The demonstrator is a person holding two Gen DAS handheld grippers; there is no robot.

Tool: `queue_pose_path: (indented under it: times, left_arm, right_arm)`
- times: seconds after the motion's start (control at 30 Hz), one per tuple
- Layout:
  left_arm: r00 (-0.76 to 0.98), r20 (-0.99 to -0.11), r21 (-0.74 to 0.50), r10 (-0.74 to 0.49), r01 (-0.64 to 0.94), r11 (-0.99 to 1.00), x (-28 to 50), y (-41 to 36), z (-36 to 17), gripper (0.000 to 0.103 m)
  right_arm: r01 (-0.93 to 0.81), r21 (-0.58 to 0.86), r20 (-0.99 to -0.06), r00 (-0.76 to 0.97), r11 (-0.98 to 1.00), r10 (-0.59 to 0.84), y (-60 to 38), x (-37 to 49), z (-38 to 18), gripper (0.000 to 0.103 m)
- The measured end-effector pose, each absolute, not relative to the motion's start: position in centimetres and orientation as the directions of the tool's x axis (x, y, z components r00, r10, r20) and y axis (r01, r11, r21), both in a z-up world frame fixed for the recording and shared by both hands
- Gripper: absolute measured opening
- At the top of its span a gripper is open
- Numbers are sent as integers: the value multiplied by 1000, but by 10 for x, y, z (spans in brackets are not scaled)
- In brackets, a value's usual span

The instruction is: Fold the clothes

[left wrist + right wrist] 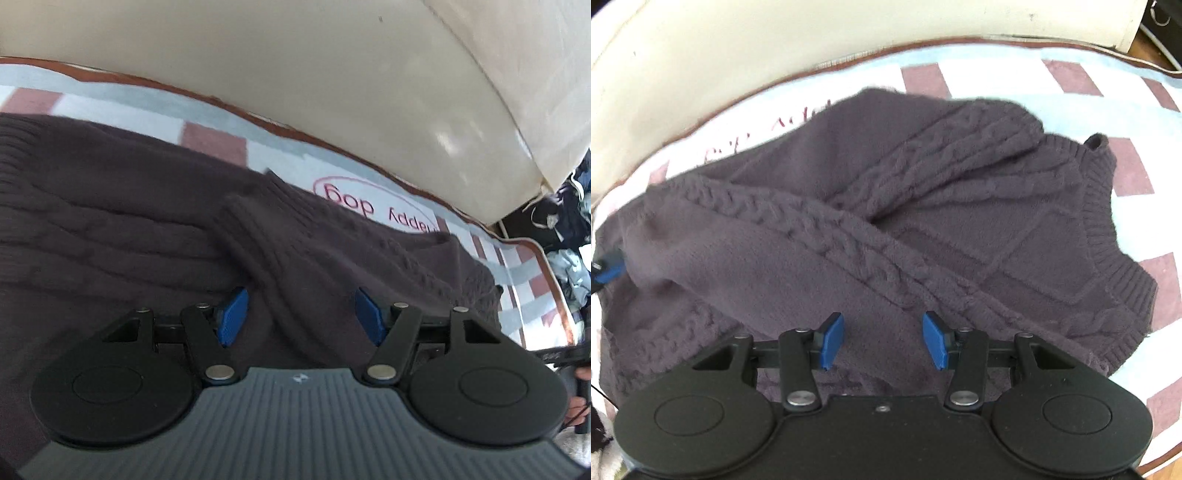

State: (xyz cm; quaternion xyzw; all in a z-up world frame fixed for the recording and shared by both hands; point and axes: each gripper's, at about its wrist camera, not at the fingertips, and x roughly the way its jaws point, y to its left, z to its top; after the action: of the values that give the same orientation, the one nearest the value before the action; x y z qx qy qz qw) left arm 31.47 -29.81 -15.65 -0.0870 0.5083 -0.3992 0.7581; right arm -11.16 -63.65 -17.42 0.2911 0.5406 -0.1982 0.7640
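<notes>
A dark purple cable-knit sweater [923, 229] lies spread on a checked blanket [997, 70], with both sleeves folded across its body and the ribbed hem [1108, 236] at the right. My right gripper [883, 339] hovers open over the near edge of the sweater, its blue pads apart and nothing pinched. My left gripper [301, 317] is open too, with its pads either side of a sleeve ridge [266, 236] and not pressing it. One blue left fingertip [609, 271] also peeks out at the sweater's far left edge in the right wrist view.
A cream padded backrest [332, 74] curves behind the blanket, which bears a "happy dog" print [373, 206]. A heap of other clothes [569, 221] lies past the blanket's right end. A hand [583, 374] on a black handle shows at the right edge.
</notes>
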Motion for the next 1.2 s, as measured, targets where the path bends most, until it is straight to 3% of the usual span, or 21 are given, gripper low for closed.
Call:
queue_pose_path:
  times: [0.03, 0.1, 0.13, 0.17, 0.2, 0.27, 0.33, 0.4, 0.47, 0.5, 0.53, 0.57, 0.63, 0.73, 0.87, 0.97, 1.2]
  left_arm:
    - [194, -706, -506, -681, 535, 677, 315, -306, -157, 77]
    - [253, -705, -432, -662, 587, 685, 315, -321, -158, 82]
    - [279, -699, -396, -658, 615, 682, 315, -330, -160, 71]
    - [291, -694, -378, -659, 632, 676, 316, -335, -158, 51]
    - [302, -688, -359, -660, 648, 671, 318, -340, -156, 14]
    - [386, -621, -329, -682, 661, 674, 312, -341, -137, 14]
    - [476, -441, -383, -761, 667, 639, 298, -323, -102, 14]
    - [505, -419, -418, -754, 630, 654, 294, -315, -78, 14]
    - [505, -448, -444, -738, 590, 674, 302, -313, -82, 17]
    - [499, -481, -449, -721, 566, 692, 309, -313, -89, 26]
    - [480, -547, -448, -686, 525, 724, 317, -315, -104, 43]
    - [440, -621, -459, -649, 467, 756, 325, -314, -122, 48]
    - [336, -725, -489, -601, 365, 793, 335, -310, -156, 48]
    - [263, -760, -521, -594, 300, 799, 331, -296, -175, 48]
    - [304, -756, -471, -580, 364, 804, 308, -287, -150, 50]
    - [290, -715, -504, -636, 416, 757, 287, -282, -133, 52]
    - [142, -644, -554, -752, 591, 586, 223, -340, -137, 52]
  right_arm:
    - [626, 243, -935, 355, 741, 6, -637, -115, -169, 53]
    - [657, 288, -917, 398, 697, 3, -638, -127, -159, 53]
    - [671, 334, -901, 435, 662, 14, -638, -135, -154, 53]
    - [681, 375, -886, 463, 629, 27, -635, -142, -149, 53]
    - [694, 405, -875, 484, 596, 32, -633, -146, -148, 53]
    - [708, 438, -864, 501, 553, 42, -623, -152, -150, 53]
    - [707, 451, -860, 507, 545, 54, -612, -155, -152, 53]
    - [708, 438, -864, 502, 554, 43, -605, -159, -151, 53]
    - [711, 420, -866, 501, 564, 14, -603, -161, -148, 53]
    - [713, 410, -866, 501, 569, -4, -604, -161, -146, 53]
    - [717, 393, -868, 495, 575, -24, -605, -160, -145, 53]
    - [722, 375, -873, 486, 581, -42, -605, -159, -144, 53]
    - [739, 324, -893, 445, 591, -66, -605, -156, -146, 53]
    - [752, 269, -910, 404, 601, -98, -608, -154, -144, 53]
    - [810, 223, -855, 430, 542, -291, -635, -179, -116, 52]
    - [852, 129, -842, 365, 507, -398, -643, -197, -114, 53]
    - [864, 277, -870, 411, 420, -272, -657, -213, -131, 54]
